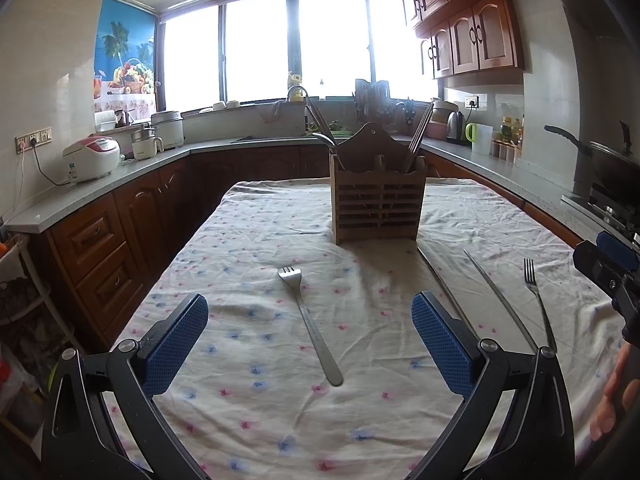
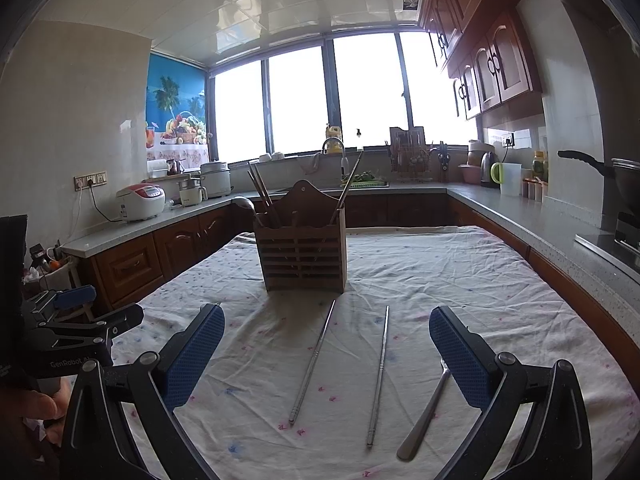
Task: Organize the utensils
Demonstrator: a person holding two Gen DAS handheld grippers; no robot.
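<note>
A wooden slatted utensil holder (image 1: pixel 377 204) (image 2: pixel 303 254) stands upright mid-table, with chopsticks and a spoon in it. A steel fork (image 1: pixel 310 322) lies on the cloth between the blue pads of my left gripper (image 1: pixel 310 344), which is open above it. To its right lie two metal chopsticks (image 1: pixel 498 300) and a second fork (image 1: pixel 538 302). In the right wrist view the two chopsticks (image 2: pixel 314 360) (image 2: pixel 380 376) lie between the pads of my open right gripper (image 2: pixel 326 354). The second fork (image 2: pixel 424 416) is partly hidden behind its right finger.
A floral tablecloth (image 1: pixel 256 400) covers the table. Grey counters with wooden cabinets ring the room. A rice cooker (image 1: pixel 91 158) stands at left, a wok (image 1: pixel 612 164) on the stove at right. The left gripper's body (image 2: pixel 60 340) and a hand show at the right view's left edge.
</note>
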